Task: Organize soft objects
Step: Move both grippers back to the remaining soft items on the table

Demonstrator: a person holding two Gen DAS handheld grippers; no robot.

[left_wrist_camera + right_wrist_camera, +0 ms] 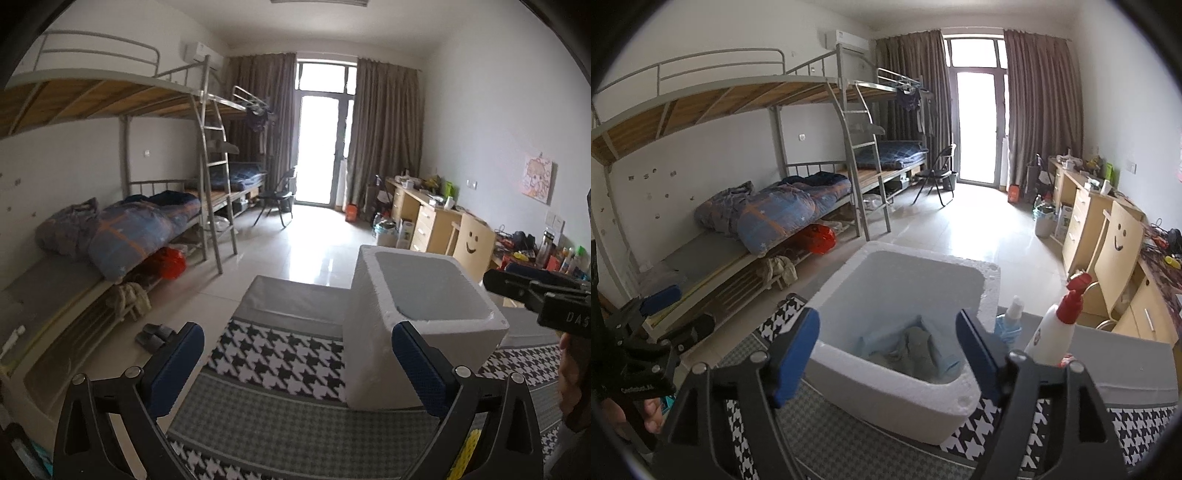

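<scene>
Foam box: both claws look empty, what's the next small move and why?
Probably draw the right claw back from the foam box and look for another soft item. Both claws stand open with nothing between their fingers; the left claw is beside the box. Blue and grey cloths already lie inside. No loose cloth shows on the houndstooth cover.

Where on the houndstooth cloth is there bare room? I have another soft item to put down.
Bare: the houndstooth cloth left of the foam box, and its near strip. Crowded: right of the box, by the small spray bottle and red-capped bottle.
</scene>
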